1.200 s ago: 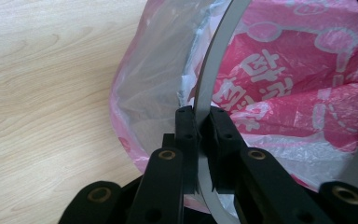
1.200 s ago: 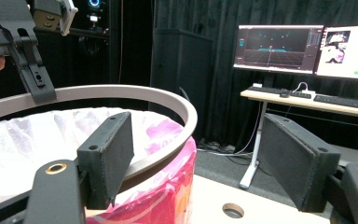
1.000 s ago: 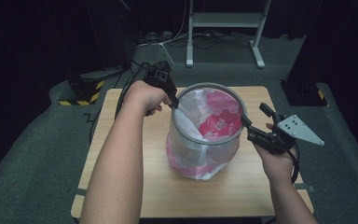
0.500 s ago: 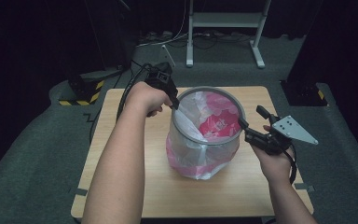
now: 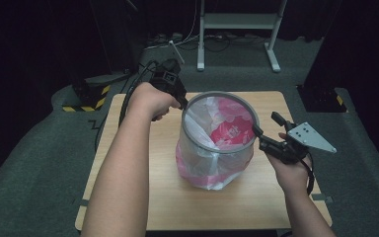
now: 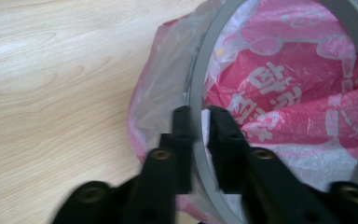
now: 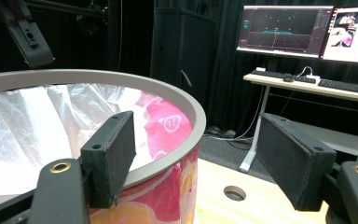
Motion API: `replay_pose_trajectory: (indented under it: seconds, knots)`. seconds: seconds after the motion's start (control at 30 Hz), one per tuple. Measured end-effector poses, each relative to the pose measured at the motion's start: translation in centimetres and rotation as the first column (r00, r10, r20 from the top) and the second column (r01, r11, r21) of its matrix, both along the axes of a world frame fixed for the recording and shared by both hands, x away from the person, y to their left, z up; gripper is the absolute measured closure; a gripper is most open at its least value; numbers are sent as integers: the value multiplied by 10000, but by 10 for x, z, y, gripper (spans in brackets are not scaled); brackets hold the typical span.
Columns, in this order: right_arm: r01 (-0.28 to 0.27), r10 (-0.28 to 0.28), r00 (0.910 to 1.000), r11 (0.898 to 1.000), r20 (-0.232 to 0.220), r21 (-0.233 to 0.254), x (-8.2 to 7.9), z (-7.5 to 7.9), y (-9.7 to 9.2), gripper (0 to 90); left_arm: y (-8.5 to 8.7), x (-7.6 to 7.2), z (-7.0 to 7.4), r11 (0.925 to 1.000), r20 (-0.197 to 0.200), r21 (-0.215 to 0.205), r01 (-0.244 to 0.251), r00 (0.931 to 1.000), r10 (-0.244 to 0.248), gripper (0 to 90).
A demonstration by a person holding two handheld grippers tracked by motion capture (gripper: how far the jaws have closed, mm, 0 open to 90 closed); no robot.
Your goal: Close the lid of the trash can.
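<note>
A round bin with a grey rim [image 5: 220, 94] stands on the wooden table [image 5: 128, 148], lined with a pink and clear plastic bag [image 5: 227, 133] that hangs over its outside. My left gripper [image 5: 182, 102] is at the bin's far left edge. Its jaws have just been closing, and in the left gripper view my left gripper [image 6: 200, 116] pinches the grey rim [image 6: 196, 88] and the bag film. My right gripper [image 5: 265, 124] is at the bin's right edge, wide open. In the right gripper view the right gripper [image 7: 198, 140] straddles the rim [image 7: 186, 105] without pressing on it.
The table has a small round hole [image 7: 235, 192] near the bin. Beyond it are a desk with two lit monitors [image 7: 284, 28] and a keyboard. A metal stand's legs [image 5: 237, 29] and cables lie on the floor behind the table.
</note>
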State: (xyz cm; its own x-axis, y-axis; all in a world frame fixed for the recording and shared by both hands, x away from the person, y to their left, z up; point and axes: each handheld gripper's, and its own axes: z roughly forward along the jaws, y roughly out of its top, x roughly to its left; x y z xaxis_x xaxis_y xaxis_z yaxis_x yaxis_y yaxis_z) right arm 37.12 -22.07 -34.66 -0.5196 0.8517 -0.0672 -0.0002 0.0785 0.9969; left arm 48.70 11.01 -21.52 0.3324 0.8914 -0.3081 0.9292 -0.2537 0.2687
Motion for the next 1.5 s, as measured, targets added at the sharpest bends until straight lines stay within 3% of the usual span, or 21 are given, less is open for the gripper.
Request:
replay_pose_trajectory:
  seconds: [0.13, 0.83, 0.9, 1.1, 1.3, 1.43, 1.5]
  knots:
    - [6, -6, 10000, 10000, 23, -8, 0, 0, 0, 278, -3, 1, -6, 9998, -196, 99, 151, 9997, -149, 897]
    - [-54, 54, 10000, 10000, 9, 53, 0, 0, 1, 288, -2, 2, -11, 9994, -90, 336, 7, 10000, -4, 899]
    - [-68, 68, 10000, 10000, 1, 60, 0, 0, 1, 288, -1, 2, -15, 9979, -148, 654, -19, 9999, 29, 899]
    - [-86, 86, 10000, 9999, 15, 59, 0, -1, 1, 290, 4, 3, -19, 9994, -164, 333, -86, 9998, 91, 899]
    - [-74, 74, 10000, 10000, 21, 4, 0, 0, 1, 290, 2, 1, -5, 9998, 279, 201, 0, 9996, -6, 899]
    - [-50, 49, 10000, 10000, 7, 30, 0, -1, 2, 292, -4, 1, -11, 9984, 153, 540, 164, 9997, -173, 899]
    - [-54, 54, 10000, 10000, 3, 41, 0, -1, 2, 292, -4, 1, -12, 9989, 198, 465, 79, 9998, -89, 899]
